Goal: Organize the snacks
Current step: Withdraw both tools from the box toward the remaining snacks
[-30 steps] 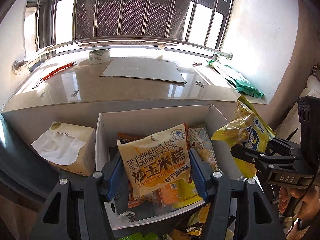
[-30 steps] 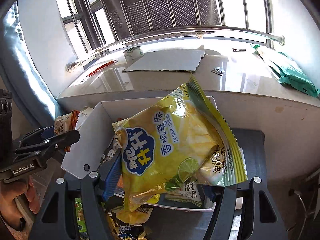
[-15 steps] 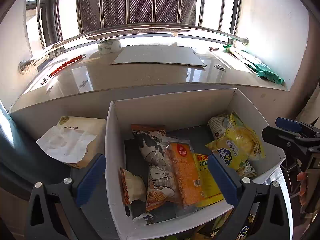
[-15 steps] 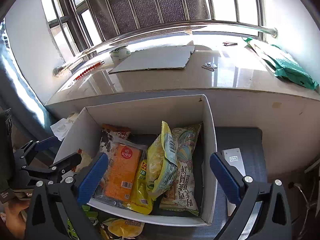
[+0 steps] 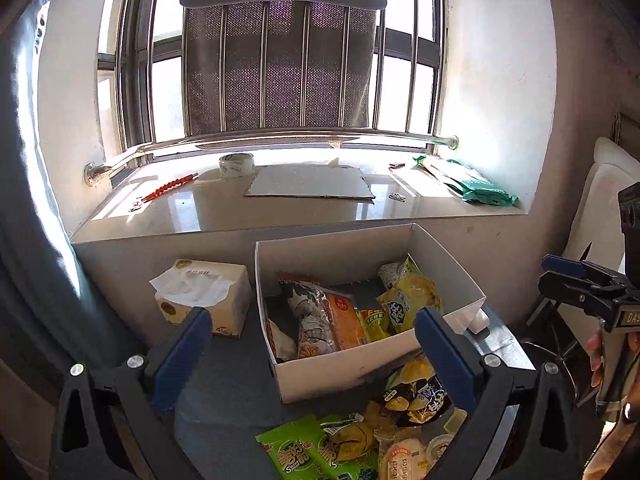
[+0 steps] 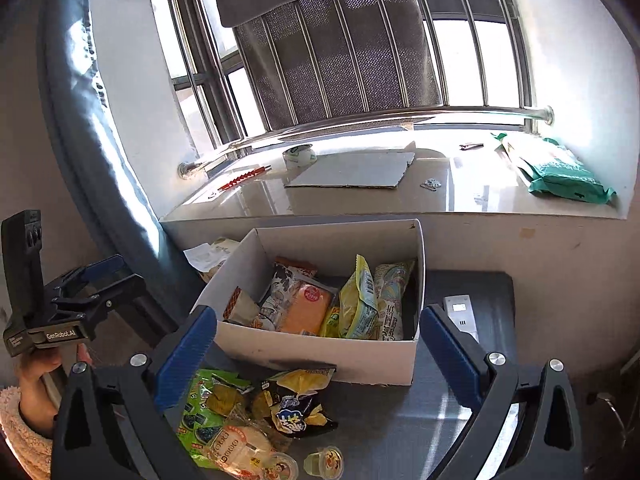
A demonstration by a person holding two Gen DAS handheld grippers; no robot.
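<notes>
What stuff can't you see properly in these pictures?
- Snacks deep in the box: both views, packets overlap, so the lower ones are hidden.
- Green packets: left view, cut off by the bottom edge.
- Jelly cup: right view, label too small to read.
- Tissue box: right view, mostly behind the box wall.
- Small metal bits on the sill: too small to identify.

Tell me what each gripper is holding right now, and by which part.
Nothing is held. The left gripper and the right gripper both stand wide open and empty above the white box of snacks.
</notes>
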